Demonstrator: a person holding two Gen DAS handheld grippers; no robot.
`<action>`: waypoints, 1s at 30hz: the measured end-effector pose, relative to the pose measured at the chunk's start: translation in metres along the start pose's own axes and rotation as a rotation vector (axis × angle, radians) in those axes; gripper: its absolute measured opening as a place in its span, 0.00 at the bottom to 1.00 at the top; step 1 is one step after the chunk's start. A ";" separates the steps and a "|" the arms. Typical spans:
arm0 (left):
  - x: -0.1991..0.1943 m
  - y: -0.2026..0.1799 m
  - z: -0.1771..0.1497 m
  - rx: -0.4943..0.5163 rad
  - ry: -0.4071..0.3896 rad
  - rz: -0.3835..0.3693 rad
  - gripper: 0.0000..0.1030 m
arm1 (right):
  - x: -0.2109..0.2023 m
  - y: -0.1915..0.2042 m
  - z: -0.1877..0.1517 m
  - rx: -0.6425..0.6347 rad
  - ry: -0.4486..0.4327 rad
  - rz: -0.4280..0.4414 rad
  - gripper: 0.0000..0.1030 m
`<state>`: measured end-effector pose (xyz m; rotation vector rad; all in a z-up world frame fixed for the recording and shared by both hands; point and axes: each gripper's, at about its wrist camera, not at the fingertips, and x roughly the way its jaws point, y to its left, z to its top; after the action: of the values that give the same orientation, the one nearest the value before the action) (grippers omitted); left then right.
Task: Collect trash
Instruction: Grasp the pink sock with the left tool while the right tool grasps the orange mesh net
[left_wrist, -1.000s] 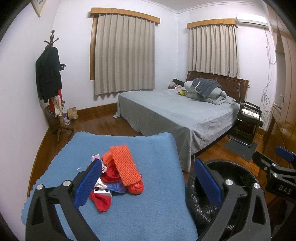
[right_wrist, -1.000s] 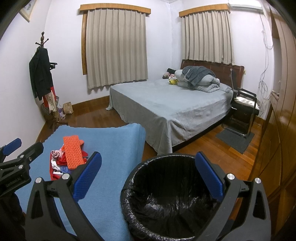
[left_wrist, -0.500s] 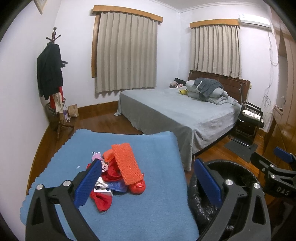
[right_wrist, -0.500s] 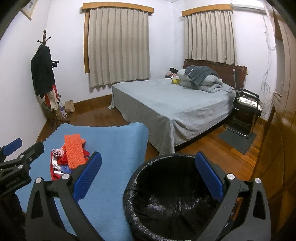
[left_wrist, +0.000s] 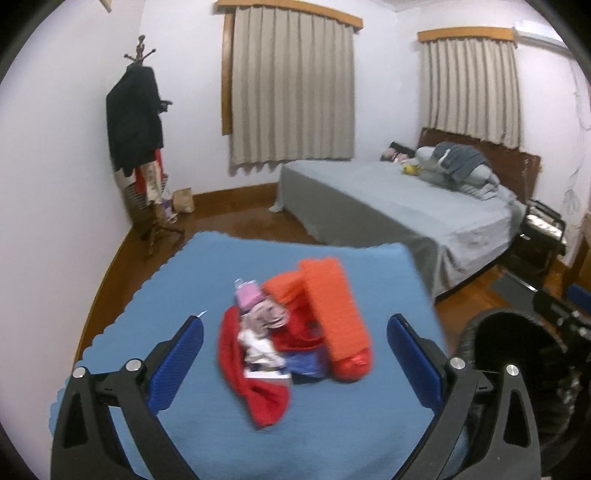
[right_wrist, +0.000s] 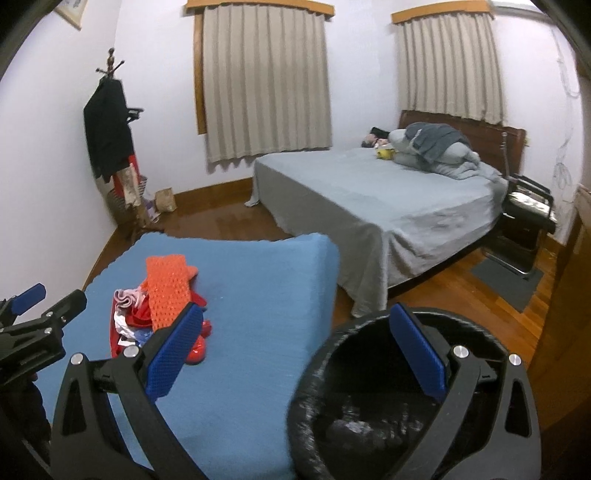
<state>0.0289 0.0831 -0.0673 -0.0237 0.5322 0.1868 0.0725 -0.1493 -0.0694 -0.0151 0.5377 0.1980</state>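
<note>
A pile of trash (left_wrist: 291, 339) lies on a blue mat (left_wrist: 332, 443): an orange foam net (left_wrist: 334, 310), red wrappers, a pink and white scrap. My left gripper (left_wrist: 295, 365) is open and empty, its jaws on either side of the pile and just short of it. The pile also shows in the right wrist view (right_wrist: 162, 306). A black-lined trash bin (right_wrist: 369, 406) stands right of the mat. My right gripper (right_wrist: 295, 354) is open and empty above the bin's left rim. The right gripper also shows at the left wrist view's right edge (left_wrist: 569, 310).
A grey bed (right_wrist: 388, 199) fills the room's right side. A coat rack (left_wrist: 144, 147) with dark clothes stands in the left corner. A black folding chair (right_wrist: 528, 218) stands by the bed. A wooden wardrobe (right_wrist: 569, 295) lines the right wall.
My left gripper has swung left and now frames the trash pile between its jaws. My right gripper has shifted slightly left above the bin. Both stay open.
</note>
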 end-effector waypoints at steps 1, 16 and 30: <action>0.007 0.006 -0.004 -0.001 0.007 0.014 0.94 | 0.005 0.002 0.000 -0.004 0.004 0.004 0.95; 0.098 0.029 -0.020 -0.007 0.042 0.013 0.73 | 0.098 0.039 -0.003 -0.034 0.098 0.062 0.95; 0.136 0.036 -0.016 -0.029 0.053 -0.107 0.23 | 0.134 0.076 0.000 -0.091 0.140 0.127 0.89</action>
<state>0.1294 0.1409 -0.1488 -0.0853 0.5797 0.0900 0.1710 -0.0504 -0.1350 -0.0836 0.6696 0.3467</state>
